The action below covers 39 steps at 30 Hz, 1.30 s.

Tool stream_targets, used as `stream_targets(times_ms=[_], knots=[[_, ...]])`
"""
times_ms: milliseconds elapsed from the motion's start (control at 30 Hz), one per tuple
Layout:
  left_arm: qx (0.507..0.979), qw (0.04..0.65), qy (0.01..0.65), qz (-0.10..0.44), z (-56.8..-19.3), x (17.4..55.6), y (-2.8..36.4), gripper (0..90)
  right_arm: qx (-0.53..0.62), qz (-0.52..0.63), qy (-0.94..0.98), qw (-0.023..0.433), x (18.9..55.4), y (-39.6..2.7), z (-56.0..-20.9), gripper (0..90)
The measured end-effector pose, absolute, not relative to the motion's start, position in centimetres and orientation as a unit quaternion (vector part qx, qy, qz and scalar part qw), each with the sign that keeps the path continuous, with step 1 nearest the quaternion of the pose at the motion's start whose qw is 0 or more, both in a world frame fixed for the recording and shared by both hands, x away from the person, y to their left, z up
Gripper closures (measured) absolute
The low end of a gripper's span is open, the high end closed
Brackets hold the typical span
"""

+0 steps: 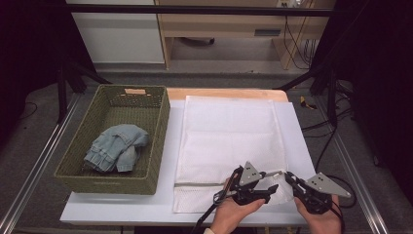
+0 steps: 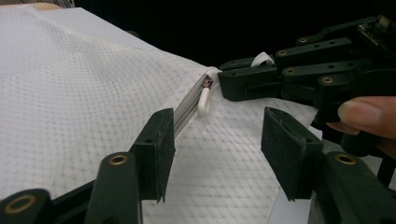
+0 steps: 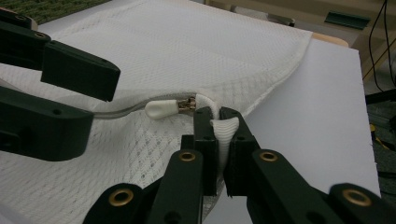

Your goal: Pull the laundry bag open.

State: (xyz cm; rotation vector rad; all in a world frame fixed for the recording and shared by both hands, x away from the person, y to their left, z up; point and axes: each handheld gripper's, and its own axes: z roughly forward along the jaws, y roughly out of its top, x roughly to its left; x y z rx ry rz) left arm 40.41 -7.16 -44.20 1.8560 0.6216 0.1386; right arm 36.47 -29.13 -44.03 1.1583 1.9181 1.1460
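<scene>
Two things sit on your white table. Toward nine o'clock stands the olive-green woven rectangular basket, with a crumpled pale-blue denim garment lying inside it. Just beside it, filling the middle of the table, lies the flat white mesh zip-up laundry bag. At about five o'clock on the bag, your left gripper hovers with its jaws apart, one on each side of the white teardrop-shaped zipper pull; the pads do not press on it. The pull sits at the end of the grey zipper that runs across the bag's near edge. Further right, your right gripper is clamped tight on the white fabric tab at the bag's corner, right beside the pull.
</scene>
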Motion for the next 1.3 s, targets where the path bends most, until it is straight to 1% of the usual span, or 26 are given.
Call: stream_targets(times_ms=[267,433,633,933,1067,1233,1300], knots=[[0.79,0.552,0.261,0.053,-44.9,41.3,-8.4,58.7,0.439,0.433,0.725,0.308,36.4,-29.2,-44.1,86.1],[0.791,0.552,0.257,0.051,-45.1,41.5,-8.8,64.5,0.438,0.431,0.726,0.309,36.4,-29.2,-44.1,86.1],[0.797,0.547,0.253,0.041,-45.4,41.6,-9.1,73.6,0.437,0.43,0.727,0.309,36.4,-29.1,-44.1,86.1],[0.797,0.541,0.265,0.045,-45.3,41.9,-9.7,78.7,0.436,0.428,0.73,0.305,36.4,-29.0,-44.1,86.1],[0.791,0.542,0.28,0.045,-45.4,42.1,-9.8,82.7,0.438,0.425,0.732,0.303,36.4,-29.0,-44.1,86.1],[0.789,0.54,0.29,0.035,-45.7,42.2,-10.0,83.4,0.438,0.42,0.735,0.303,36.4,-28.9,-44.2,86.2],[0.79,0.536,0.293,0.045,-45.6,42.1,-10.1,84.5,0.439,0.421,0.734,0.302,36.4,-28.9,-44.2,86.2]])
